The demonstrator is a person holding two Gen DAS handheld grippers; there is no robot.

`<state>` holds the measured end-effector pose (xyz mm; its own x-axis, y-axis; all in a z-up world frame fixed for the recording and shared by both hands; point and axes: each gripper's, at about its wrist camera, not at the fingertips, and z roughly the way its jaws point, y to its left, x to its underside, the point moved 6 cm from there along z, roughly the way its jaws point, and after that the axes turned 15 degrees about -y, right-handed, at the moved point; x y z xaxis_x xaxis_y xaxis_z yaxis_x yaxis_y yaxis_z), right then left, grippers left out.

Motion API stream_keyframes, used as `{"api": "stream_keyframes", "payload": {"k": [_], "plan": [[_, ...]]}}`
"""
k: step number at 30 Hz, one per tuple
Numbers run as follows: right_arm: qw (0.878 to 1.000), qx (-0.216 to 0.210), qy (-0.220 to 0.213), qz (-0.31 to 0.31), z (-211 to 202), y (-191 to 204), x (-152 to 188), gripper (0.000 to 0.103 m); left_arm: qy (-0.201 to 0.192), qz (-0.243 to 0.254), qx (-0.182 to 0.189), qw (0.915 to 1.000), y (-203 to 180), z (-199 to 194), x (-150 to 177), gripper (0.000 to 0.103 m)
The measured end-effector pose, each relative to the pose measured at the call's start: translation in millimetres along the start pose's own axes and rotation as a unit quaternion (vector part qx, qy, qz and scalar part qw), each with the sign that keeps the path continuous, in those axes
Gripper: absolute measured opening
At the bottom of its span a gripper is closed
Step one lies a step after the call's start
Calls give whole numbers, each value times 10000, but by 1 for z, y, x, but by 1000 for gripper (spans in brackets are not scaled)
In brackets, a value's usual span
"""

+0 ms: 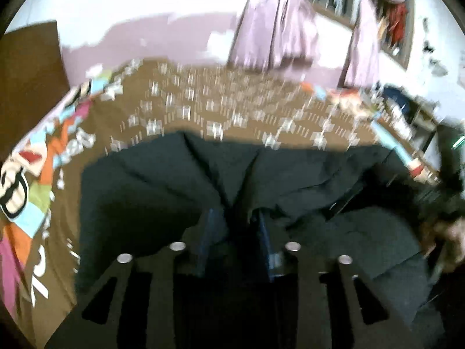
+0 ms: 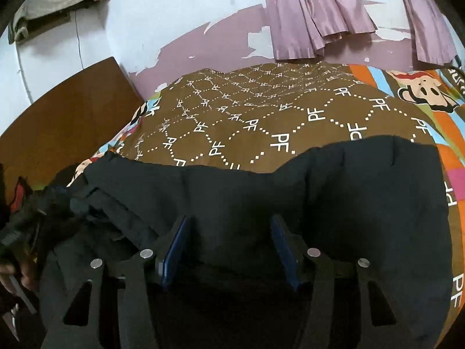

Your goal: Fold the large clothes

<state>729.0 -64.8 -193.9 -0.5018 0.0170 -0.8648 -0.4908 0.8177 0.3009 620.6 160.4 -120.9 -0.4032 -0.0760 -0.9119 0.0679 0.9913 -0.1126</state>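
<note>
A dark garment (image 2: 348, 192) is seen spread across the near part of a bed, lying on a brown bedspread (image 2: 261, 116) printed with white letters and dotted diamonds. In the right wrist view its far edge runs across the middle of the picture, with one end bunched up at the left.

The right tongs (image 2: 229, 229) are held over the garment with the blue-padded fingers (image 2: 175, 241) standing well apart; no cloth is caught between them, so they are open. The left tongs (image 1: 235, 221) are shown in a blurred picture, hovering above a crease in the same dark cloth. Their blue fingers (image 1: 210, 232) are parted by a narrower gap, and no fold is seen pressed between the pads, so they are taken as open as well.

A wooden headboard (image 2: 66, 116) is seen at the left of the bed. Behind the bed, pink curtains (image 2: 314, 17) hang against a wall with peeling paint (image 2: 180, 49)
</note>
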Motion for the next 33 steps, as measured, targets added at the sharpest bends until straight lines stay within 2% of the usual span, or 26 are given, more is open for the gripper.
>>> {"api": "stream_keyframes", "payload": {"k": [1, 3, 4, 5, 8, 10, 12, 15, 17, 20, 22, 25, 27, 28, 29, 30, 33], "plan": [[10000, 9, 26, -21, -1, 0, 1, 54, -229, -32, 62, 9997, 0, -9, -6, 41], [9999, 32, 91, -63, 0, 1, 5, 54, -661, -87, 189, 9976, -2, -24, -22, 50], [9999, 35, 146, -65, 0, 1, 7, 54, -722, -94, 312, 9969, -6, -24, -30, 50], [9998, 36, 195, -54, -1, 1, 9, 54, -623, -87, 466, 9969, -12, -19, -35, 50], [9985, 58, 496, -220, -7, 1, 19, 54, 127, 132, 667, 9976, -31, 15, -30, 49], [9968, 81, 702, -370, -6, 0, 26, 54, 714, 384, 547, 9952, -38, 37, -9, 49], [9947, 133, 917, -455, 0, -1, 32, 54, 1291, 599, 413, 9890, -37, 55, 17, 49], [9897, 329, 1190, -720, 14, 2, 40, 54, 1659, 509, 322, 9843, -33, 70, 27, 49], [9861, 432, 1345, -870, 26, 1, 44, 54, 1813, 655, 256, 9809, -36, 77, 31, 49], [9829, 573, 1501, -900, 44, -5, 46, 53, 1885, 965, 52, 9773, -39, 89, 40, 50], [9838, 602, 1410, -929, 43, -5, 46, 53, 1972, 1021, -107, 9750, -40, 103, 43, 50], [9901, 508, 1106, -702, 25, -4, 38, 50, 1873, 1031, -95, 9768, -38, 102, 46, 50], [9969, 364, 684, -163, 6, -5, 21, 38, 1705, 952, -14, 9807, -33, 93, 50, 50], [9988, 145, 391, 245, -4, -4, 9, 37, 1658, 937, 1, 9817, -32, 91, 51, 50], [9989, 91, 303, 356, -7, -2, 3, 36, 1634, 920, 12, 9823, -32, 90, 51, 50], [9988, 13, 289, 387, -7, 3, -2, 33, 1626, 905, 20, 9825, -33, 90, 51, 50], [9965, -369, 750, 81, 13, 29, 1, 25, 1633, 877, 44, 9827, -32, 91, 50, 50]]}}
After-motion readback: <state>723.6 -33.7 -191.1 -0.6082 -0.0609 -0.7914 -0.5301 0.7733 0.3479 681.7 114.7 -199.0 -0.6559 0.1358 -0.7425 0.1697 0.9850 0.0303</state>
